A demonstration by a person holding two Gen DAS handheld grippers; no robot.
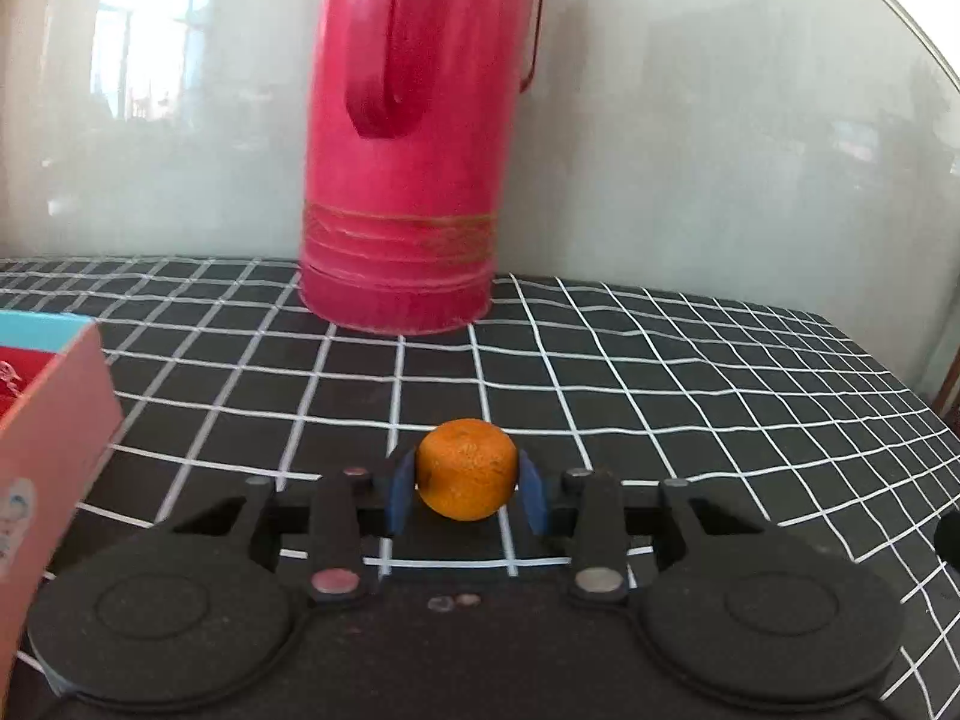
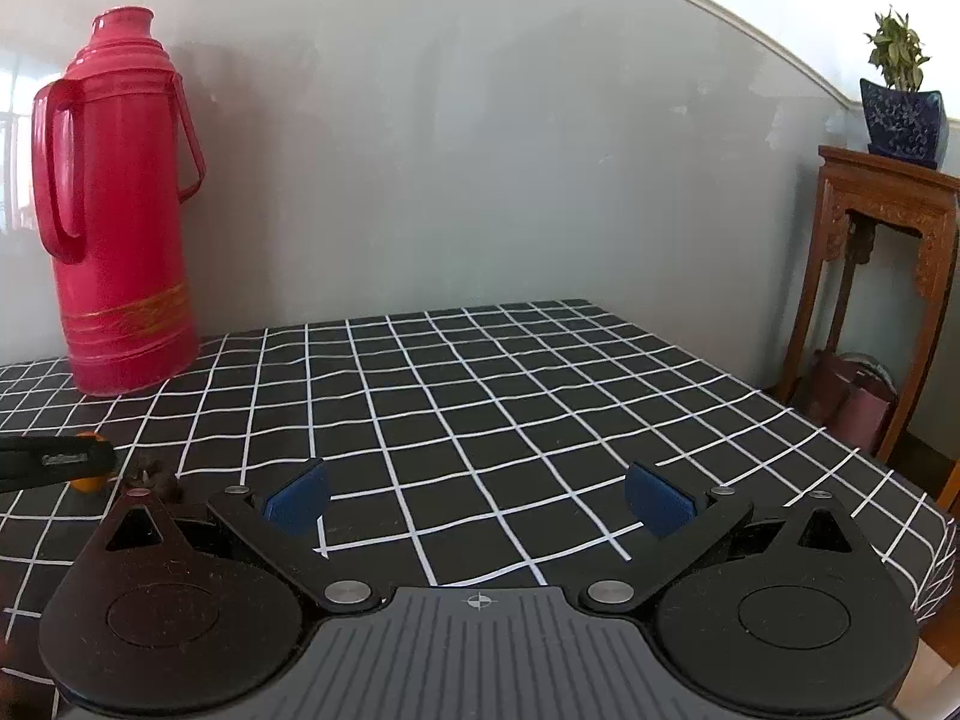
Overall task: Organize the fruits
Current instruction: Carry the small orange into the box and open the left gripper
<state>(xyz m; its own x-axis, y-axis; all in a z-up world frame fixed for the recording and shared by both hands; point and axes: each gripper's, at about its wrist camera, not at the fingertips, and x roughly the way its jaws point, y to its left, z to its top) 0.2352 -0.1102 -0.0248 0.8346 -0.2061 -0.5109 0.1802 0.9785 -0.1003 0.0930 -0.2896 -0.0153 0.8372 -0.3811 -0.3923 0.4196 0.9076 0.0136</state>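
My left gripper (image 1: 467, 495) is shut on a small orange mandarin (image 1: 467, 468), held between its two blue pads just above the black checked tablecloth (image 1: 660, 396). In the right wrist view the same mandarin (image 2: 87, 480) shows at the far left, partly hidden behind the left gripper's finger (image 2: 54, 459). My right gripper (image 2: 477, 501) is open and empty over the cloth, to the right of the left one.
A tall red thermos (image 1: 414, 138) stands at the back against the wall, also in the right wrist view (image 2: 120, 210). A pink and blue carton (image 1: 42, 420) sits at the left. A dark small thing (image 2: 153, 477) lies by the mandarin. A wooden stand (image 2: 882, 300) with a potted plant (image 2: 900, 90) is beyond the table's right edge.
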